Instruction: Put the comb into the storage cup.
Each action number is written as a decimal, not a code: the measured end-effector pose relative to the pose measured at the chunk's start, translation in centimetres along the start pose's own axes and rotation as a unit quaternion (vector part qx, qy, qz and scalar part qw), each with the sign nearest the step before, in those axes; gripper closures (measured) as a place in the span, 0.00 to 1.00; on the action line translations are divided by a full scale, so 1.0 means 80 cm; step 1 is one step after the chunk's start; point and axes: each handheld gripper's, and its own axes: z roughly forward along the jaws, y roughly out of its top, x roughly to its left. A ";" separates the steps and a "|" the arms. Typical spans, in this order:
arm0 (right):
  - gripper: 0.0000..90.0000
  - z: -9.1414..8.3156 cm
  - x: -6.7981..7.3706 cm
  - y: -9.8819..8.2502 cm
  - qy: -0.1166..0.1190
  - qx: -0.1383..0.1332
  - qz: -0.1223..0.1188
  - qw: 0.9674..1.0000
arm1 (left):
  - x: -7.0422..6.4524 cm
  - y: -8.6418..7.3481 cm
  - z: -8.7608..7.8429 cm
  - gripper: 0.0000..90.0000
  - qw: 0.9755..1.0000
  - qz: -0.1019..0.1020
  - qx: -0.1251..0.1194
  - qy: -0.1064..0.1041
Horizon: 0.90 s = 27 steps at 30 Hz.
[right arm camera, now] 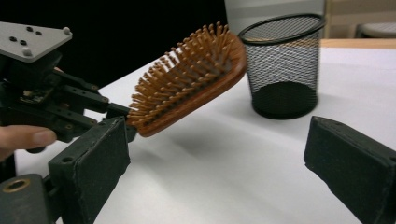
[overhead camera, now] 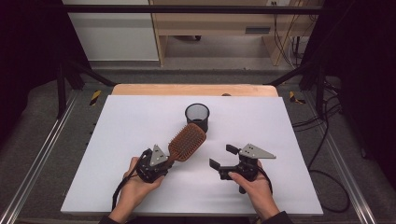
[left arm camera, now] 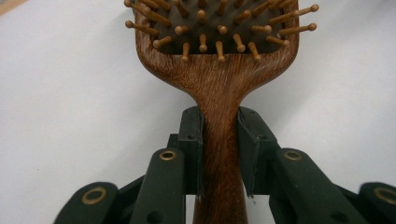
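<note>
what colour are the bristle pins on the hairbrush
Light orange-brown wood with rounded tips, on the hairbrush; the left gripper view shows them best.

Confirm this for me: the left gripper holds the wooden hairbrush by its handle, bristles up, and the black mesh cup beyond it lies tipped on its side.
Not quite. The left gripper does clamp the wooden hairbrush by its handle, bristles up, but the black mesh cup stands upright on the table, open end up. The right gripper view shows this plainly, and the high view agrees.
</note>
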 end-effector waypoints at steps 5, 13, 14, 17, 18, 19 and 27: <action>0.08 0.013 0.006 0.002 0.013 0.009 0.011 1.000 | -0.002 0.003 -0.004 0.81 1.000 -0.011 -0.027 0.000; 0.07 0.029 0.011 0.005 0.039 0.018 0.024 0.999 | -0.010 0.007 -0.005 0.81 0.999 -0.009 -0.040 0.004; 0.07 0.031 0.011 0.006 0.042 0.020 0.025 0.999 | -0.011 0.007 -0.005 0.81 0.999 -0.009 -0.042 0.003; 0.07 0.035 0.009 0.008 0.046 0.017 0.034 0.998 | -0.013 0.008 -0.006 0.81 0.999 -0.007 -0.047 0.002; 0.07 0.037 0.008 0.009 0.049 0.015 0.038 0.998 | -0.014 0.008 -0.007 0.81 0.999 -0.007 -0.049 0.002; 0.07 0.038 0.008 0.011 0.051 0.013 0.041 0.998 | -0.014 0.008 -0.007 0.81 0.999 -0.006 -0.049 0.002; 0.07 0.052 0.011 0.015 0.067 0.012 0.045 0.997 | -0.018 0.009 -0.007 0.81 0.998 0.001 -0.058 0.007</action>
